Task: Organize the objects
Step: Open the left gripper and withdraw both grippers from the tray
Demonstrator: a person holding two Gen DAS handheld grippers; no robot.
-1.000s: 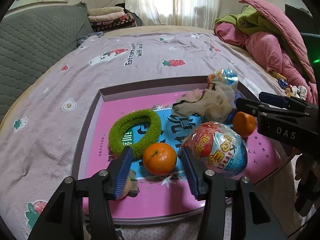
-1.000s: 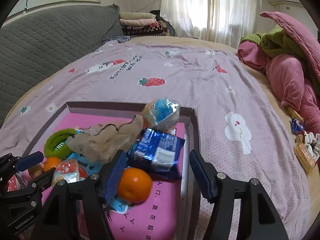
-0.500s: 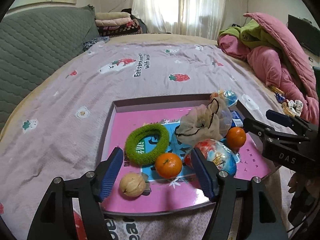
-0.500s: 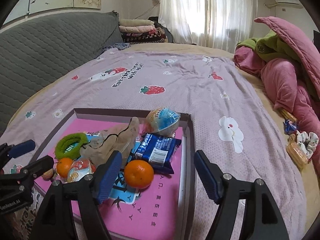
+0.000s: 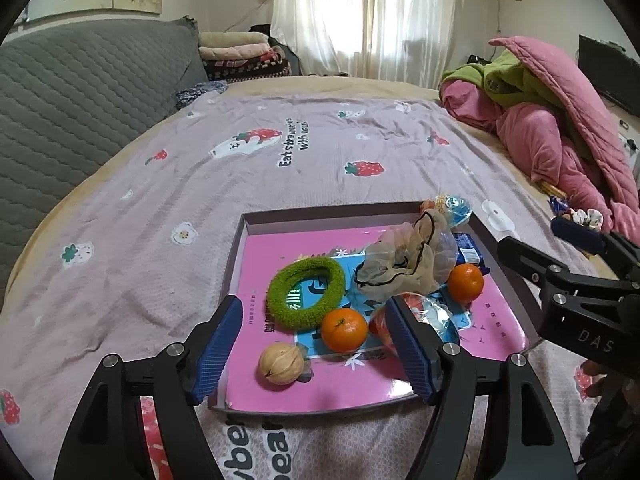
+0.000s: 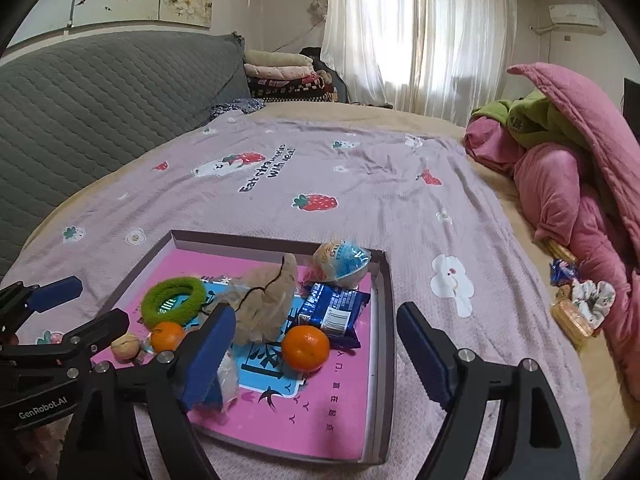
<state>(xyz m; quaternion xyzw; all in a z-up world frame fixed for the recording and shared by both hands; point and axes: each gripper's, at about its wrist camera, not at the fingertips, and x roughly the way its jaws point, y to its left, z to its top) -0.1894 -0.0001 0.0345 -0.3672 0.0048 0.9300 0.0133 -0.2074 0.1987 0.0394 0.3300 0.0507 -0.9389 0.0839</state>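
Plainly readable on the lilac bedspread (image 5: 200, 200) is "Eat strawberries with tea!", though the middle word is half blurred. My right gripper (image 5: 576, 264) carries "DAS" on its black body, and my left gripper (image 6: 60, 320) carries "GenRobot.AI". The shallow box (image 5: 236, 264), a cardboard lid with a low purplish rim, lies on the spread near me; its glossy pink floor bears Chinese characters I cannot read.

Inside it, a fuzzy green hair ring (image 5: 306, 294) lies left of centre, with a smooth round orange (image 5: 344, 329) just near of it and a pale, ridged walnut (image 5: 280, 362) nearer still. A crumpled beige mesh pouch (image 5: 404, 268) with a black drawstring sits in the middle. To its right lie a second orange (image 6: 306, 347), a crinkly blue snack packet (image 6: 334, 312) and, at the far right corner, a shiny foil-wrapped egg (image 6: 342, 265). Another foil egg (image 5: 432, 320), red and clear, shows behind my left gripper's right finger.

Both grippers hang above the box's near edge, blue ribbed pads wide apart and opening further, nothing between them and nothing touched.
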